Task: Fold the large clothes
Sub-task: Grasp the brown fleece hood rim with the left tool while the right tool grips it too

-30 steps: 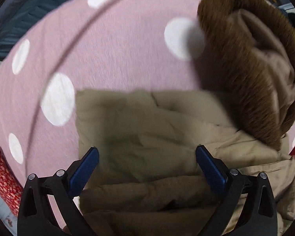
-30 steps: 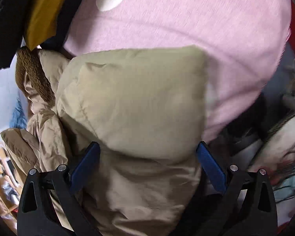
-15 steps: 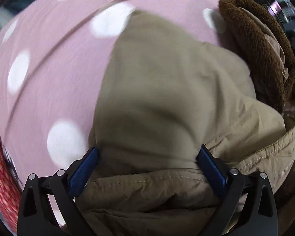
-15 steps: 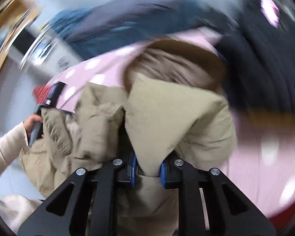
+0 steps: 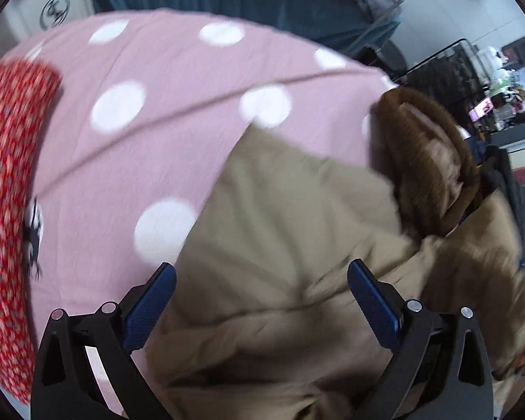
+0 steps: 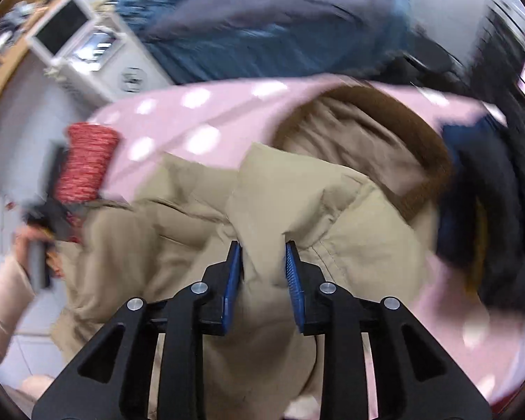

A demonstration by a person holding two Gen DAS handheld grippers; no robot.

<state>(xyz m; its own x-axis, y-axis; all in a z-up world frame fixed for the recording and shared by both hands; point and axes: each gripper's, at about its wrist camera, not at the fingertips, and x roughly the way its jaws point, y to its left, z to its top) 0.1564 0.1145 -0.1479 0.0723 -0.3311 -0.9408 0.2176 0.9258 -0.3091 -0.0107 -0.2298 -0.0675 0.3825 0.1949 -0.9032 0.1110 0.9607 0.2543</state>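
Your right gripper (image 6: pixel 263 262) has swung over and closed, now easing slightly, pinching the coat (image 6: pixel 332 231) fold to carry it. Left gripper (image 5: pixel 262 280) stays spread, empty, above the pink sheet (image 5: pixel 157 133).

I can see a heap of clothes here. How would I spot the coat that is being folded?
Find the pink bedcover with white dots that fills the middle of the scene. On it lies a puffy beige coat, the only padded tan garment there. Its hood edged with brown fur sets it apart from the red patterned cloth beside it.
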